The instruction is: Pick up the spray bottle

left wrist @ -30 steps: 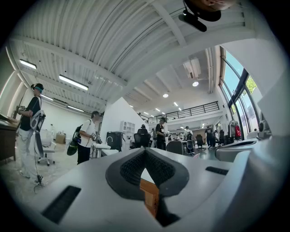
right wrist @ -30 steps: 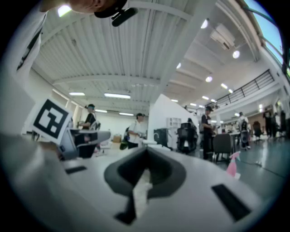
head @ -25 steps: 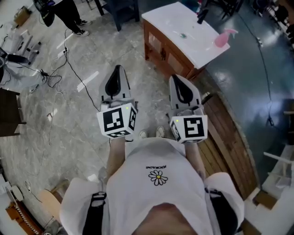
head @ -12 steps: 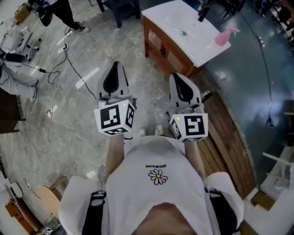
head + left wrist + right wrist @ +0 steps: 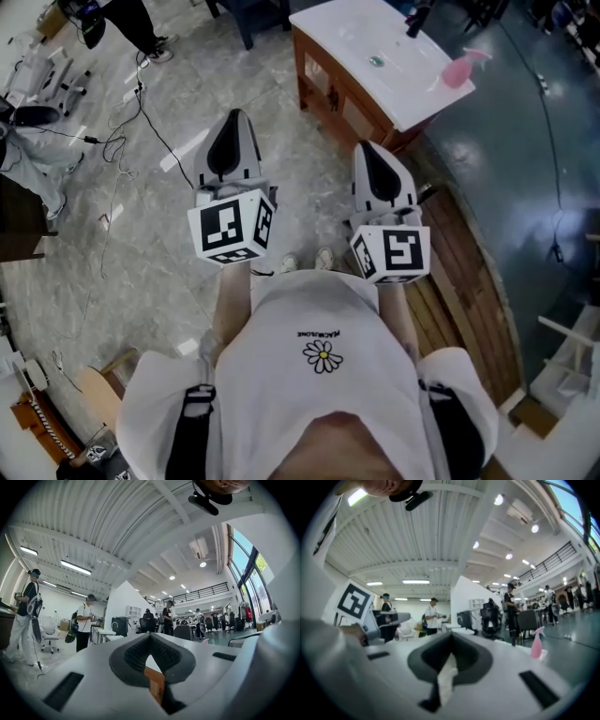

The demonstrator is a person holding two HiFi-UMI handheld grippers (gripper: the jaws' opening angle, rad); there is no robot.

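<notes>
At the right edge of the worktop (image 5: 337, 33), the pink spray bottle (image 5: 455, 75) is standing untouched while the left tool (image 5: 234, 117) and right tool (image 5: 367, 148), both closed and empty, are edging forward, approach only beginning.

A white T-shirt (image 5: 281, 375) is worn, printed with a daisy (image 5: 322, 360) under small black lettering. Black straps (image 5: 192, 427) are seen at seven and five o'clock. The left gripper (image 5: 235, 122) and right gripper (image 5: 369, 152) are shelled pale grey with black inlays and backed by black-and-white marker cubes (image 5: 232, 225).
</notes>
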